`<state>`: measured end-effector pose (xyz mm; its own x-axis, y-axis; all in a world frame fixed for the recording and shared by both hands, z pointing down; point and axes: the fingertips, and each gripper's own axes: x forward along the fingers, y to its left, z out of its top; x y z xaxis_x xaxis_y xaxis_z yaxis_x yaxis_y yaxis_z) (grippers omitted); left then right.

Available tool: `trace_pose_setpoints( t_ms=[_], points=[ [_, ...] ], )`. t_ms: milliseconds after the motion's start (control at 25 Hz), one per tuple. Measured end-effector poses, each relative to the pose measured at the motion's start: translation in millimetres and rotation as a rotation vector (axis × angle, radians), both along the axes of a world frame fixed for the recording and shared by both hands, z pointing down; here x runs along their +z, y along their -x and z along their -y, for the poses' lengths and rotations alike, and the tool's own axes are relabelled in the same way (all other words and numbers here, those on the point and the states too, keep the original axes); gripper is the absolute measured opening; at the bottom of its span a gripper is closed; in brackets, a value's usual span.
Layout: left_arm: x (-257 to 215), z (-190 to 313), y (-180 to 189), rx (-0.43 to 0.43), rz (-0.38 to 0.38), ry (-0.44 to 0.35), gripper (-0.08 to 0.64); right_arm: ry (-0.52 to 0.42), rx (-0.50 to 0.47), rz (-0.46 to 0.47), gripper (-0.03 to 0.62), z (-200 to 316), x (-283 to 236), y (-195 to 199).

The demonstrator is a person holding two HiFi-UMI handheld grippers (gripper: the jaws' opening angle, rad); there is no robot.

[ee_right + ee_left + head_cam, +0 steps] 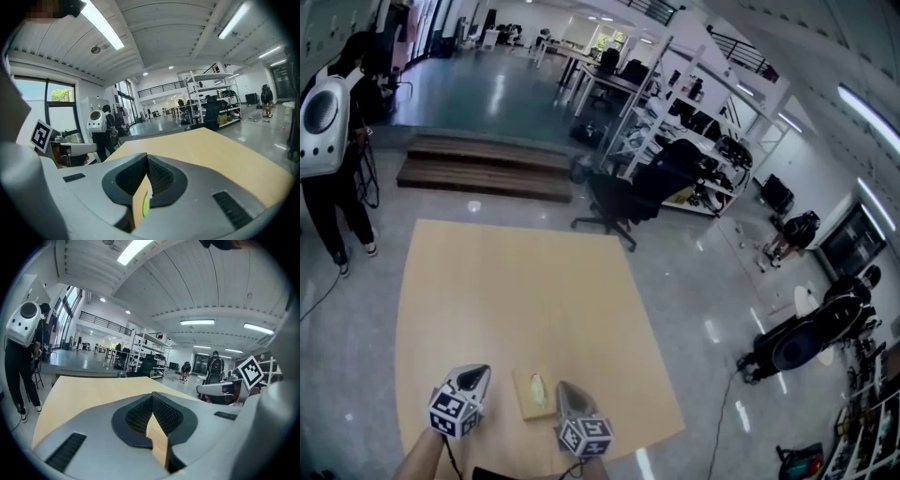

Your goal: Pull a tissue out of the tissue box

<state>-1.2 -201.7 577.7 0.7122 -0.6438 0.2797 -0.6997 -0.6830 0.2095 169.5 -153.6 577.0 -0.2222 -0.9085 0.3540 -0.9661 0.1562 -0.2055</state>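
You held both grippers low over the near end of the table [516, 291], flanking the tissue box [534, 395] — probably so one could steady it while the other plucked. Your left gripper [152, 398] had its jaws closed tip to tip on nothing, with the box off to their right. Your right gripper [146, 161] was likewise pinched shut and empty, the box showing through the slit beneath its tips. The box was a flat, tan, cardboard-looking slab with a pale greenish oval opening on top — no tissue drawn out yet. The jaw pads were dark and ribbed, their shells smooth grey.
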Motion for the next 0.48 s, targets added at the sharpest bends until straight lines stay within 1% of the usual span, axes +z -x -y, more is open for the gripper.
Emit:
trace_pose_setpoints(
  t_ms=[480],
  points=[
    [34, -4, 3, -0.015, 0.032, 0.058, 0.008, 0.073, -0.027, 0.019, 0.011, 1, 39, 5]
  ],
)
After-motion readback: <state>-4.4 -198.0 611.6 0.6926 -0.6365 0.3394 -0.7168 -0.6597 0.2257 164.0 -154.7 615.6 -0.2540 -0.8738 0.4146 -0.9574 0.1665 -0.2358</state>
